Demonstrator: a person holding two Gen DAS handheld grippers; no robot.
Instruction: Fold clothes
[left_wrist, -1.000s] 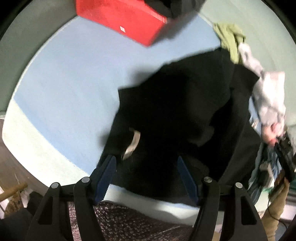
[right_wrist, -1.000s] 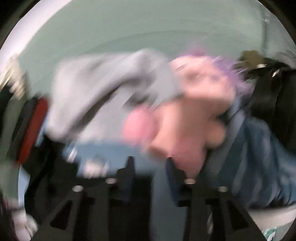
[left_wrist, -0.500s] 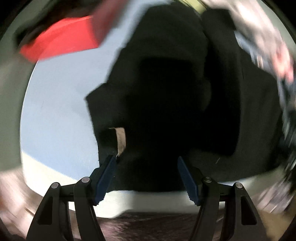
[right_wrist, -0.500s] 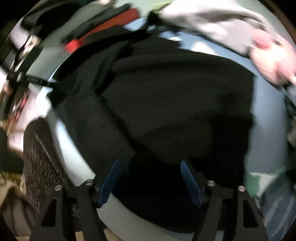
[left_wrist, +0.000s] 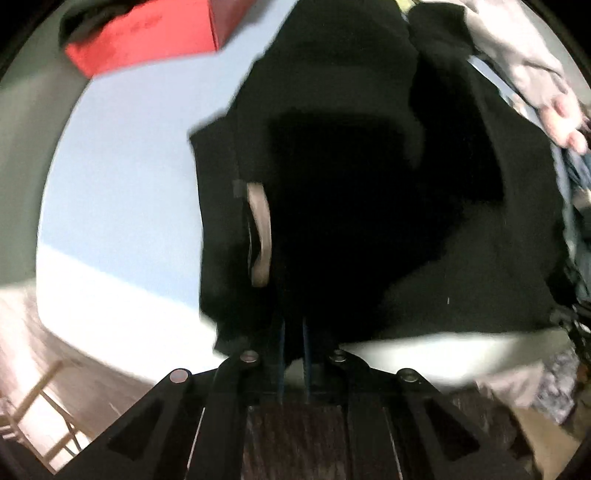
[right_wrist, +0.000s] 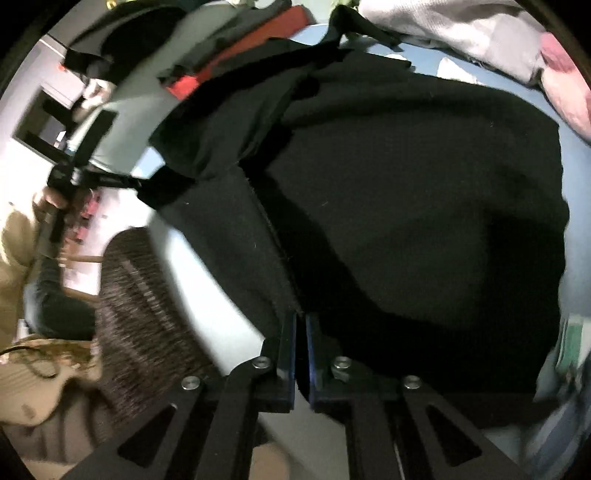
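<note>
Garment: black garment lies spread on a pale blue surface, its near edge at both grippers
Label: beige neck label shows inside the collar, left of centre in the left view
Left gripper: left gripper has its jaws drawn together, clamped on the near hem of the black garment
Right gripper: right gripper has its jaws pressed together on the near edge of the same cloth, beside a seam
Far left: red box sits on the blue surface, apart from the garment
Far right: grey clothing and something pink lie past the garment's edge
</note>
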